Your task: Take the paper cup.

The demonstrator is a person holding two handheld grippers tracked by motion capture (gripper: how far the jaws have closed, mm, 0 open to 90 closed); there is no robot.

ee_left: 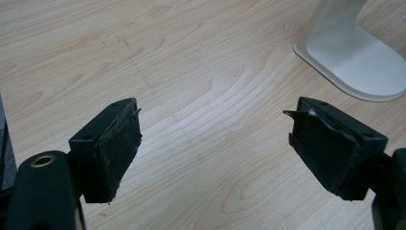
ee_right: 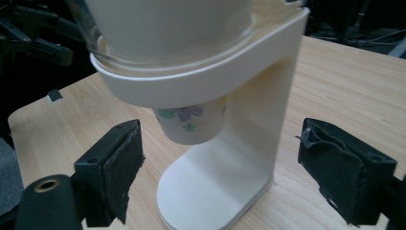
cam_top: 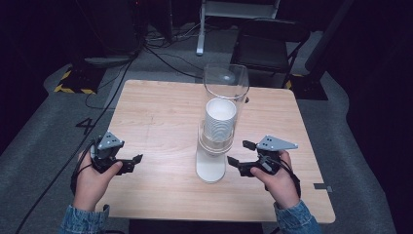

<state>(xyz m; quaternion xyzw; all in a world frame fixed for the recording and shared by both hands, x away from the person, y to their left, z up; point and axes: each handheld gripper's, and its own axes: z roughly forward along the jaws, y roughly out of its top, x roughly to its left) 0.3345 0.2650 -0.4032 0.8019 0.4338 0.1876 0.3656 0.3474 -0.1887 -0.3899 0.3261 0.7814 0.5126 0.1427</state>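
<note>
A white cup dispenser (cam_top: 211, 165) stands in the middle of the wooden table (cam_top: 160, 117), with a clear tube (cam_top: 225, 80) on top holding a stack of white paper cups (cam_top: 220, 117). In the right gripper view the bottom cup (ee_right: 191, 125), printed with flowers, pokes out under the dispenser's ring (ee_right: 201, 81). My right gripper (cam_top: 238, 153) is open just right of the dispenser's base, jaws wide and nothing between them. My left gripper (cam_top: 135, 162) is open at the table's left, over bare wood, with the dispenser's base (ee_left: 354, 62) ahead of it.
A dark chair (cam_top: 265, 46) and a white stand (cam_top: 234, 9) are behind the table. Cables (cam_top: 160, 53) run over the grey floor, and yellow-black tape (cam_top: 70, 83) marks the floor at the left.
</note>
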